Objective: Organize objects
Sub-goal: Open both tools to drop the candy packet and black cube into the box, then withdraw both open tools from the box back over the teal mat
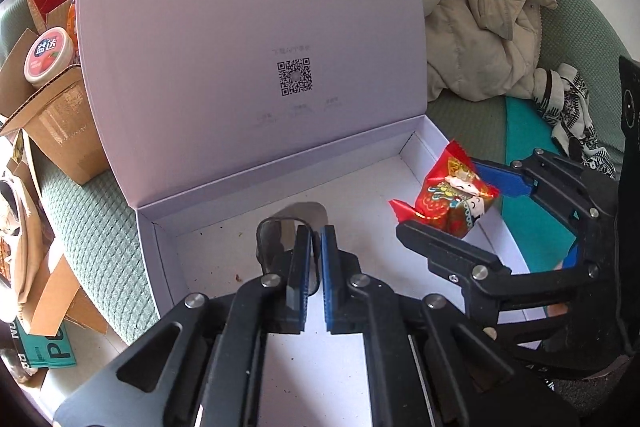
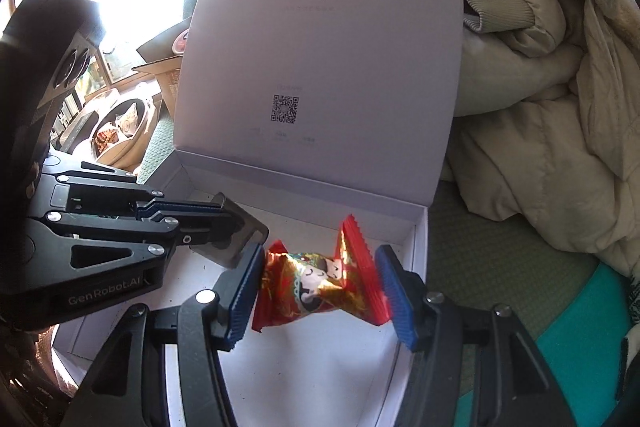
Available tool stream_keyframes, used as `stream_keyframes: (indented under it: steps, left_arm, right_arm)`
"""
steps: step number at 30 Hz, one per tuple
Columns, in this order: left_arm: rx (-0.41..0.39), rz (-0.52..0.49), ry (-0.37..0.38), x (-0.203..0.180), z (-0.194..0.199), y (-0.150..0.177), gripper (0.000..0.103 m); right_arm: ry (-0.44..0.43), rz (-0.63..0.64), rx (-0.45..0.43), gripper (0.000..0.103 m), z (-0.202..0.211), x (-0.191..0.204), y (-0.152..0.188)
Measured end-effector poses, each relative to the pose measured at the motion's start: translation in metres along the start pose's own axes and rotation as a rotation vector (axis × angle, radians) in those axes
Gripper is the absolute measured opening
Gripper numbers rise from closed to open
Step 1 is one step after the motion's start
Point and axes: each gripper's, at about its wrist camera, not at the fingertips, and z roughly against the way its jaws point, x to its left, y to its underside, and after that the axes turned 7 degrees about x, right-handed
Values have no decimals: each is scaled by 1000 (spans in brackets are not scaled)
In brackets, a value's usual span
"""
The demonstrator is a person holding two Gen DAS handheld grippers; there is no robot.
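Observation:
A white box stands open with its lid upright; it also shows in the right wrist view. My left gripper is shut on a thin dark translucent plate held over the box floor; the plate also shows in the right wrist view. My right gripper is shut on a red and gold wrapped candy, held over the box's right side. The candy also shows in the left wrist view between the right gripper's fingers.
A beige padded jacket lies right of the box on a green cushion. Cardboard boxes and a round gum tub stand at the left. A teal item lies at the right.

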Motion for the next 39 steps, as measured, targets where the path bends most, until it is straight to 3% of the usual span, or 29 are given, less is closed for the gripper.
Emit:
stream_keyframes:
  steps: [9, 18, 35, 39]
  left_arm:
    - [-17, 16, -26, -2, 7, 0, 26]
    - [-51, 23, -28, -7, 40, 12, 26]
    - [-161, -1, -21, -29, 143, 62, 26]
    - [-175, -6, -22, -38, 161, 81, 33]
  right_arm:
    - [43, -25, -2, 59, 12, -2, 2]
    - [71, -72, -32, 59, 46, -2, 13]
    - [144, -93, -129, 59, 140, 26, 45]
    - [156, -94, -137, 59, 160, 35, 60]
